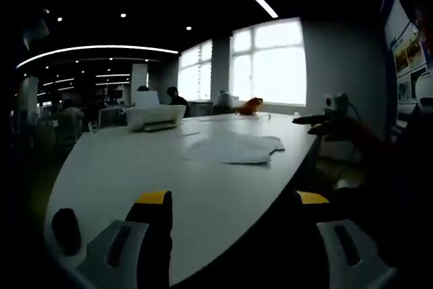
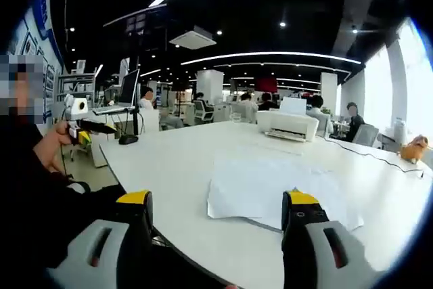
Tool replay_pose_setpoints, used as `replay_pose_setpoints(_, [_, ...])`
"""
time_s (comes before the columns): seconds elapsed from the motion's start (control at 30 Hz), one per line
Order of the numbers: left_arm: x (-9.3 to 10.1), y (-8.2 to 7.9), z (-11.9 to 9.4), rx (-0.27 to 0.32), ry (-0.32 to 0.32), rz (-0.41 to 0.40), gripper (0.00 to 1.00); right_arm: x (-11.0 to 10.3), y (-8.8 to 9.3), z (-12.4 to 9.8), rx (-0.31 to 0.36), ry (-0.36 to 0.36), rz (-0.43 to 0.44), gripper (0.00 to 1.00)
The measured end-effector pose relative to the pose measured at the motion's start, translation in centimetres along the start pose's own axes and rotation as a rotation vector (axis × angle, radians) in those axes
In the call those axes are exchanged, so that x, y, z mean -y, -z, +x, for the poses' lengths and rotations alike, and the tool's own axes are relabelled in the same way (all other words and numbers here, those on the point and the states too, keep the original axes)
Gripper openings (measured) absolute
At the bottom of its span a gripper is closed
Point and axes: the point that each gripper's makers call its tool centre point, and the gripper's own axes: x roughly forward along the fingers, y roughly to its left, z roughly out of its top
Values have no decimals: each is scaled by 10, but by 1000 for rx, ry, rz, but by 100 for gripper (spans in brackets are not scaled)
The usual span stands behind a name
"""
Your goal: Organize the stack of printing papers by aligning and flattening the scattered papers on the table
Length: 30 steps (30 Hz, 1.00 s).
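Papers (image 2: 270,191) lie rumpled at twelve o'clock on the bench (image 2: 169,160); both hand-held grippers released; hasty pushing could crease sheets.

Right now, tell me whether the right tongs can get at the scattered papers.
Probably yes. The right tongs stand open just short of the papers, with bare table between and nothing blocking.

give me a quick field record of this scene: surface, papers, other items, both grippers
surface: large white oval table
papers: loose pile of white printing papers lying on the table, edges uneven, untouched
other items: white desktop printer further back on the table; small orange toy animal near the windows
left gripper: open, holding nothing, short of the papers
right gripper: open, holding nothing, jaws over the pile's near edge
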Motion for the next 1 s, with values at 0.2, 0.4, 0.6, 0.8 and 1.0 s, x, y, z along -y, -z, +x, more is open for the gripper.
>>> replay_pose_setpoints(0.2, [2, 0, 5, -2, 9, 2, 75, 10, 5, 7, -12, 8, 15, 73])
replay_pose_setpoints(0.4, [5, 5, 6, -13, 17, -2, 75, 13, 6, 15, -15, 6, 28, 72])
replay_pose_setpoints(0.6, [5, 7, 5, -19, 15, -1, 74, 15, 11, 20, -35, 1, 22, 72])
replay_pose_setpoints(0.8, [3, 8, 2, -22, 9, -2, 74, 17, 14, 21, -44, 3, 22, 72])
replay_pose_setpoints(1.0, [5, 7, 3, -19, 12, 0, 74, 23, 13, 22, -50, 11, 10, 72])
